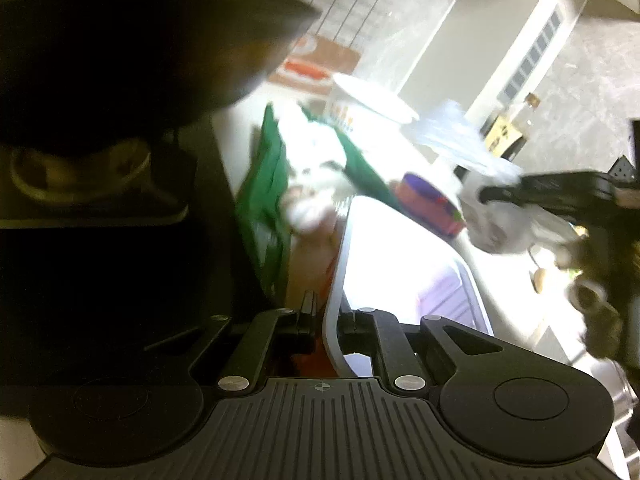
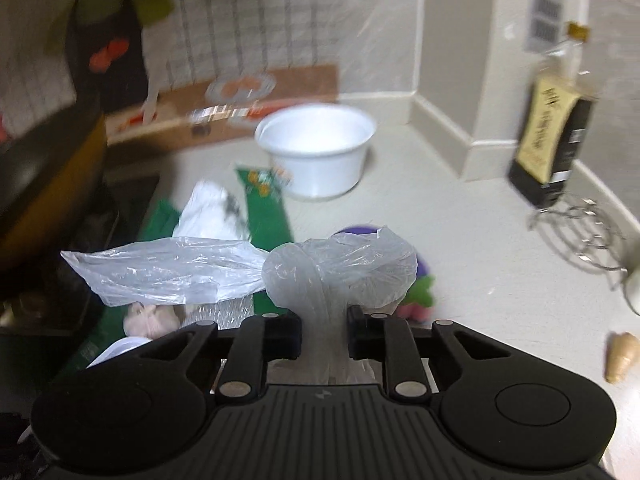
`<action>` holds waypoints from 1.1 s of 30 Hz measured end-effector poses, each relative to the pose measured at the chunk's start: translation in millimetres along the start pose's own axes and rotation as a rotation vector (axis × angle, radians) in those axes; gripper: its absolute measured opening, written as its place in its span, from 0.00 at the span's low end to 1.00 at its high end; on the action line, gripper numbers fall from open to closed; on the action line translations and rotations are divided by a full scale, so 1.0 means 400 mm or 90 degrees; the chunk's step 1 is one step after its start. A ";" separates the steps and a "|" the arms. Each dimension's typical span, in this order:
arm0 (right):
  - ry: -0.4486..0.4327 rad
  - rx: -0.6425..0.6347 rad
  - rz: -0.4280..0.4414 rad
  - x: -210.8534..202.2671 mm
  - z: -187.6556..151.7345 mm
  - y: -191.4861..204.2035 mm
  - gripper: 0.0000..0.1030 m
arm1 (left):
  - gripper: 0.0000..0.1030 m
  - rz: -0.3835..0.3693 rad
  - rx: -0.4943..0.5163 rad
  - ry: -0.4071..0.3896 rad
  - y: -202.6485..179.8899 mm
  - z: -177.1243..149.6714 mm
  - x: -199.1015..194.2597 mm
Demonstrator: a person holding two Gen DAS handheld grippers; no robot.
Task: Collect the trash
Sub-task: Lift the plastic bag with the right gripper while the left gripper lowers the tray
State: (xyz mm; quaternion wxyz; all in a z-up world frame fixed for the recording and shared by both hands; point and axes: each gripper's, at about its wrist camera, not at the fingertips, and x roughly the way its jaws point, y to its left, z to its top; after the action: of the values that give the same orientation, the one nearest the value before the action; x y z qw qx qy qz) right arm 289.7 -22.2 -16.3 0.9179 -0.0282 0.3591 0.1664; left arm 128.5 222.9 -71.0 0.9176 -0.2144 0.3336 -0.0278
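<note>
**Both grippers clamped: plastic bag in the right, white rim in the left**

Your right gripper [image 2: 324, 334] is pinched on a knotted clear plastic bag [image 2: 340, 268]; the twisted neck runs down between the jaws, and the knot and a loose flap stand above them, off the counter [image 2: 460, 248]. The left wrist view shows the same gripper [image 1: 486, 194] at the right edge with the bag [image 1: 460, 136] bunched at its tips. Your left gripper [image 1: 326, 320] has its jaws nearly together on the thin white rim of a container [image 1: 340, 264]; what the container is cannot be told. On the counter beyond the bag lie a green wrapper [image 2: 268, 216], crumpled white paper [image 2: 208, 216] on it, a purple item [image 2: 360, 230] partly hidden behind the knot, and a white tub [image 2: 316, 152] standing upright near the back wall. A dark-labelled bottle [image 2: 552, 128] stands to the right, beside a wire rack [image 2: 580, 236].
</note>
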 end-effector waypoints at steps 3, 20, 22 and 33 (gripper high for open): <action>-0.027 0.030 0.013 -0.071 -0.017 -0.028 0.18 | 0.11 0.001 0.010 -0.016 -0.020 0.008 -0.010; -0.081 0.293 0.003 -0.422 -0.441 -0.391 0.18 | 0.11 -0.035 0.192 0.074 -0.426 -0.122 0.023; -0.068 0.329 0.009 -0.440 -0.520 -0.413 0.18 | 0.11 -0.044 0.212 0.093 -0.472 -0.160 0.032; -0.026 0.452 -0.144 -0.534 -0.874 -0.560 0.18 | 0.11 -0.053 0.260 0.307 -0.565 -0.420 0.272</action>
State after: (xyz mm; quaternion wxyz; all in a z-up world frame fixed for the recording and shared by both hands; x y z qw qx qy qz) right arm -11.0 -354.2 -147.7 0.8899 0.2560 0.3709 -0.0702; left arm 129.0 -66.3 -158.4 0.8341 -0.0264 0.5201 -0.1819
